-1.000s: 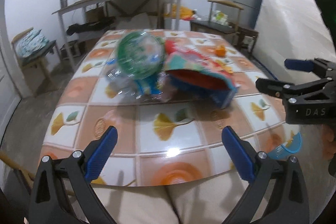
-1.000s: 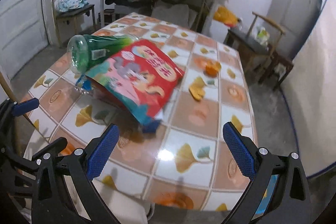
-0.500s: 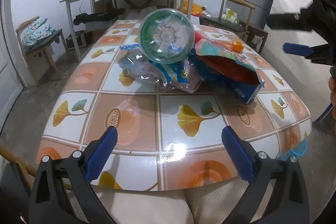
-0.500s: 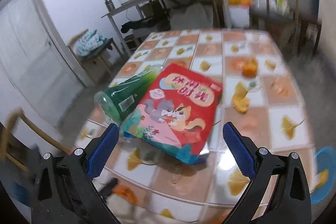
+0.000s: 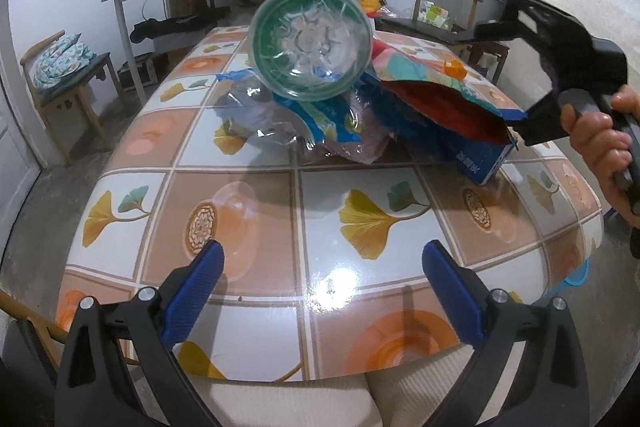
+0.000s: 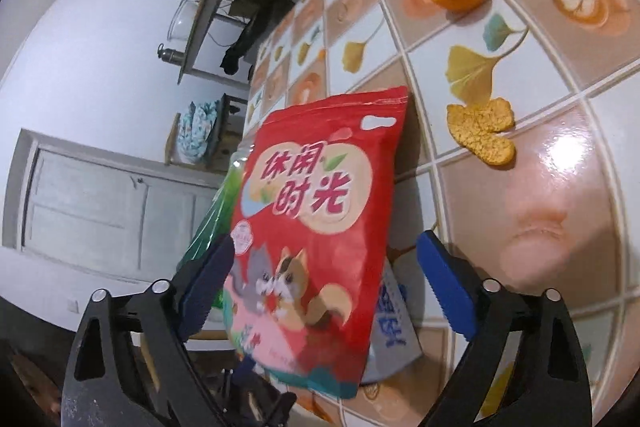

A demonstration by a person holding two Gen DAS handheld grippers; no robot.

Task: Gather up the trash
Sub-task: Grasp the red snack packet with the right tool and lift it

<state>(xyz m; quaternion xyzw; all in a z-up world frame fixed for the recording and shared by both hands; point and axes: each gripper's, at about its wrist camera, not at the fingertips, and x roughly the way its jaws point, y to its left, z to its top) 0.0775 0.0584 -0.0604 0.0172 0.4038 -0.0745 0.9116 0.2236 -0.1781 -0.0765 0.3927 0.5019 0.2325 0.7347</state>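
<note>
Right wrist view, rolled over, right gripper (image 6: 322, 269) jaws narrowing, straddling snack bag (image 6: 316, 223).

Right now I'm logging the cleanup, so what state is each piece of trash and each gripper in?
Green bottle: on its side atop the pile, base toward the left camera.
Red snack bag: torn open, between the right gripper's jaws, not pinched.
Clear wrappers: crumpled under the bottle.
Orange peels: loose on the table.
Left gripper: open, empty.
Right gripper: open, jaws just closing.
</note>
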